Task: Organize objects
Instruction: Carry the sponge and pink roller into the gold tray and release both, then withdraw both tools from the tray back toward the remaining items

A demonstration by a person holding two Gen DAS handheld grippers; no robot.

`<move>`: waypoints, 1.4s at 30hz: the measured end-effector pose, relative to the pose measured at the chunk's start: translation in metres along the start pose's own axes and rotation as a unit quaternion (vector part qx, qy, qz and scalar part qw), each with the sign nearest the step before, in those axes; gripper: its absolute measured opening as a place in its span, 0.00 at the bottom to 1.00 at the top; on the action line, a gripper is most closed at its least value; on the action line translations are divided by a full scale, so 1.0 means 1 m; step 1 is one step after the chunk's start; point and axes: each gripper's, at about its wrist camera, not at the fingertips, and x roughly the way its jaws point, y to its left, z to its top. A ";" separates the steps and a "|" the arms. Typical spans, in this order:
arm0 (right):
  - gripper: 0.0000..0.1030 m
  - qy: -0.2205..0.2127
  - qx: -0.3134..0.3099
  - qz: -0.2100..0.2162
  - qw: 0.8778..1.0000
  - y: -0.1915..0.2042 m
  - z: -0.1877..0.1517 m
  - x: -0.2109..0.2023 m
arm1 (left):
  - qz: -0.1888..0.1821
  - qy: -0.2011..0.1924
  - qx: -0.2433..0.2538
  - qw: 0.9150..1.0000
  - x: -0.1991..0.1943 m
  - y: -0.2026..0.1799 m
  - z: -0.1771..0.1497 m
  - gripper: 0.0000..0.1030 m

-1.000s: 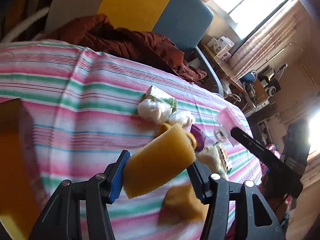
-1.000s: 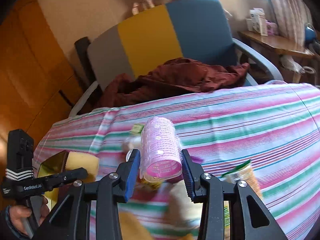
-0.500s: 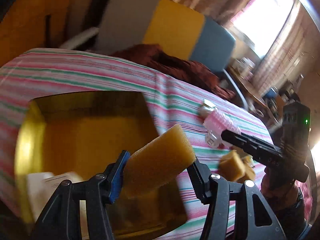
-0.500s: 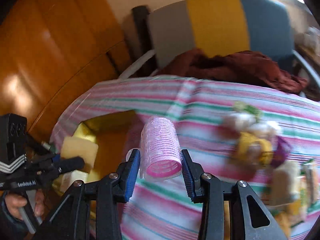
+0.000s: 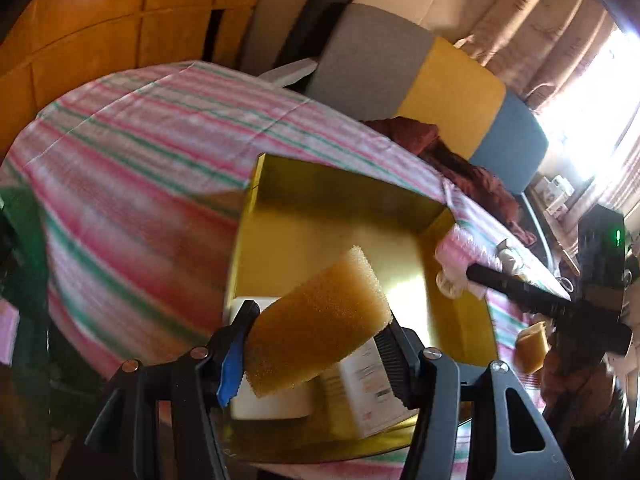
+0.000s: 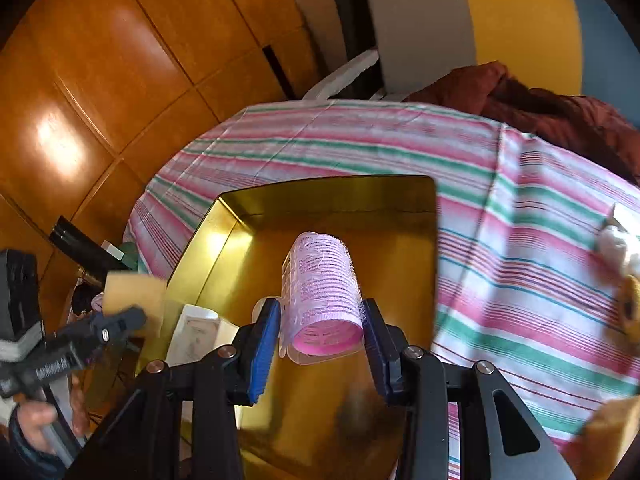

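We are holding a coarse, porous yellow sponge block [image 5: 318, 322], tilted with one corner up, in the left gripper [image 5: 316, 344], whose fingers are pressing on its two sides above the near end of a shiny gold tray [image 5: 340, 196]. In the right gripper [image 6: 320, 332] we are pinching a pink mesh hair roller [image 6: 322, 284], a hollow ribbed cylinder lying lengthways with its open end toward the camera, over the middle of that tray. The tray is sitting on the desk's pink, green and white striped cloth [image 6: 360, 140], with white boxes [image 5: 372, 392] lying in its near corner.
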 end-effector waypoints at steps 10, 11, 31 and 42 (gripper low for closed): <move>0.48 0.012 -0.001 0.030 0.999 0.047 0.041 0.048 | 0.000 0.008 0.019 1.000 0.005 -0.001 -0.015 0.78; 0.49 0.009 -0.002 0.032 0.999 0.049 0.042 0.048 | -0.001 0.006 0.020 1.000 0.003 -0.002 -0.015 0.78; 0.66 -0.011 -0.016 -0.013 1.000 0.040 -0.008 0.010 | 0.033 -0.055 -0.024 0.998 -0.022 0.006 -0.030 0.77; 0.67 -0.011 -0.022 -0.027 0.999 0.039 -0.031 0.002 | 0.007 -0.029 0.017 0.999 -0.004 -0.012 -0.038 0.60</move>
